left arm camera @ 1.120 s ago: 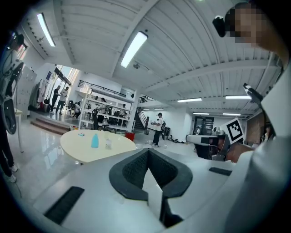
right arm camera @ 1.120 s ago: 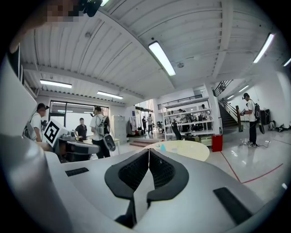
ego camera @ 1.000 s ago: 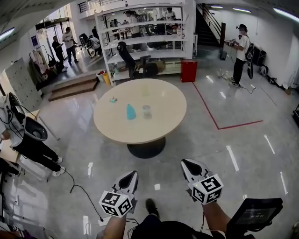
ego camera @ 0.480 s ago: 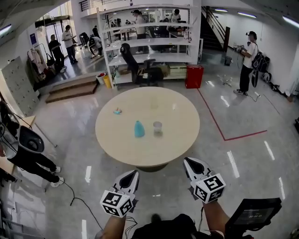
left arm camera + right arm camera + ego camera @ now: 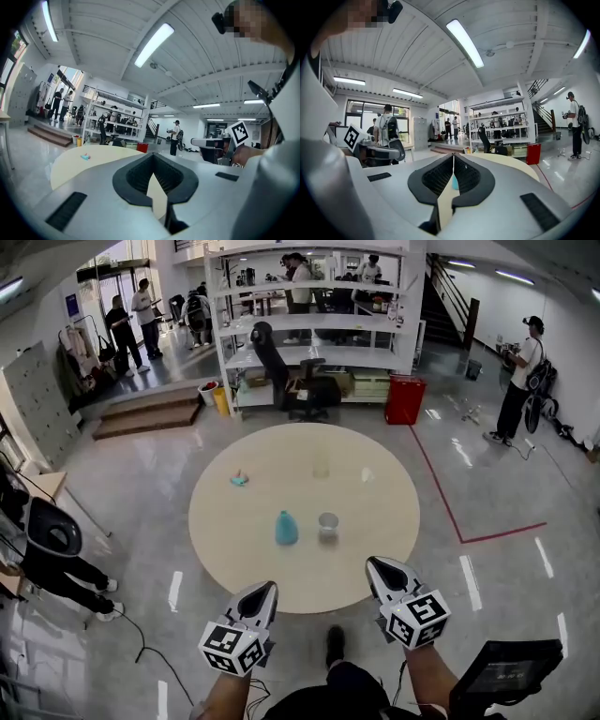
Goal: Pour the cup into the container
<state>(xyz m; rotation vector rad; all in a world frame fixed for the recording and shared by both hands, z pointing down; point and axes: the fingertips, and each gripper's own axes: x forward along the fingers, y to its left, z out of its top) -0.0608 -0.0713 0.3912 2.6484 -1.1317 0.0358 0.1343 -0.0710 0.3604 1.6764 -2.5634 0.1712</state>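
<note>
At the bench's [image 5: 281, 465] near edge, my left hand-held gripper [image 5: 265, 590] and right hand-held gripper [image 5: 377, 566] (both empty) are closed.

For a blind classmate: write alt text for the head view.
The shut, empty left gripper and right gripper point at a round table holding a blue vessel, a clear vessel and a small teal item. Shelves and people stand beyond.
</note>
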